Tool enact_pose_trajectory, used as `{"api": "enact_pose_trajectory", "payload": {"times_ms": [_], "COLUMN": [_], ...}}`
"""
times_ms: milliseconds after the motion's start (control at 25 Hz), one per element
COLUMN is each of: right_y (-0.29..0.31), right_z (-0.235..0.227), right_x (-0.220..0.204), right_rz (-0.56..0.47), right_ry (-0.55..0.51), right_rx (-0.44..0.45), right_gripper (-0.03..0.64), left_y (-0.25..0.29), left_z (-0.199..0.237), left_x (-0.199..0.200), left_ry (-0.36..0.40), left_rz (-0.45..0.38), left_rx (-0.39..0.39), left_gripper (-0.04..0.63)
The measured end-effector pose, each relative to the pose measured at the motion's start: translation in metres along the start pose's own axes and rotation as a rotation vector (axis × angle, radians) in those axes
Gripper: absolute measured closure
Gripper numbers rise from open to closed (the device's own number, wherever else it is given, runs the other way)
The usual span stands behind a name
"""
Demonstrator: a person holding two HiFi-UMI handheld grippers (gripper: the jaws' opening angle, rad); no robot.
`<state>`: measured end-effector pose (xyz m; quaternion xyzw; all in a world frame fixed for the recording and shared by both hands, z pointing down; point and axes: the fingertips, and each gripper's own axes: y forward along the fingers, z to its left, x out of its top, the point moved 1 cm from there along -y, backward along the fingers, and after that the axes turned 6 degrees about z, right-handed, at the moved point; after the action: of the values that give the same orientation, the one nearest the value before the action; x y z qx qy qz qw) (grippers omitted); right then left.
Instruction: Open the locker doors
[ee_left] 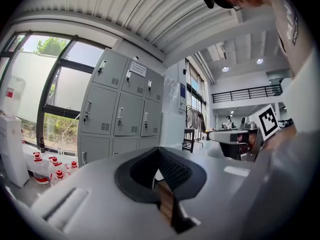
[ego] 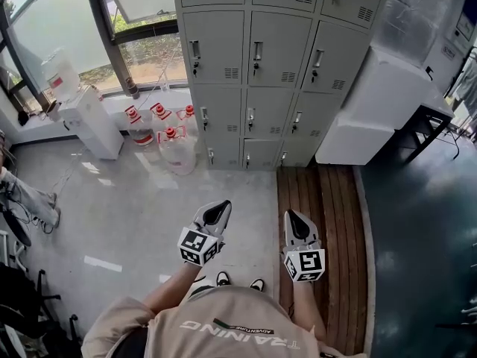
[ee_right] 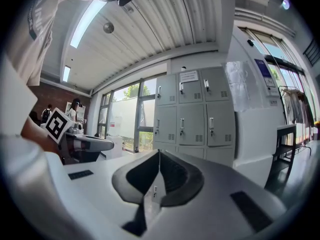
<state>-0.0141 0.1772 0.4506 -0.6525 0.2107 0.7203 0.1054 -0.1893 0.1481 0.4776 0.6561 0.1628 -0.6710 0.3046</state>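
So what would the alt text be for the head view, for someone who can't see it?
Seen from above, a person holds the left gripper and the right gripper, both shut and empty, pointed toward a bank of grey lockers whose visible doors are all closed. Red-capped water bottles stand beside the lockers, under a window.

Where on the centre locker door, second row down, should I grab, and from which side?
Take the upright handle near the left edge of the centre door, above its lock. Come straight from the front, jaws either side of it, since the bar is narrow and vertical. Handle at the left suggests hinges on the right, so swing it rightward.
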Motion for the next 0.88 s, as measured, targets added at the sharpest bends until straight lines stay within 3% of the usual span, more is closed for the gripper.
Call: {"api": "enact_pose_trajectory", "payload": {"times_ms": [200, 600, 880], "right_y": [0.007, 0.019, 0.036], "right_z": [0.006, -0.004, -0.039], "right_x": [0.003, -0.011, -0.013], "right_rz": [0.007, 0.053, 0.042], "right_ry": [-0.003, -0.023, -0.012], "right_rx": [-0.017, -0.105, -0.118], "right_gripper": [0.606, 0.606, 0.606], "left_y": [-0.001, 0.029, 0.066], "left_z": [0.011, 0.034, 0.037], "left_x": [0.005, -0.005, 0.001], "left_ry": [-0.048, -0.028, -0.029], "left_rz": [-0.009, 0.007, 0.006], "left_rx": [-0.029, -0.117, -0.119], "left_gripper": [0.588, 0.588, 0.588]}}
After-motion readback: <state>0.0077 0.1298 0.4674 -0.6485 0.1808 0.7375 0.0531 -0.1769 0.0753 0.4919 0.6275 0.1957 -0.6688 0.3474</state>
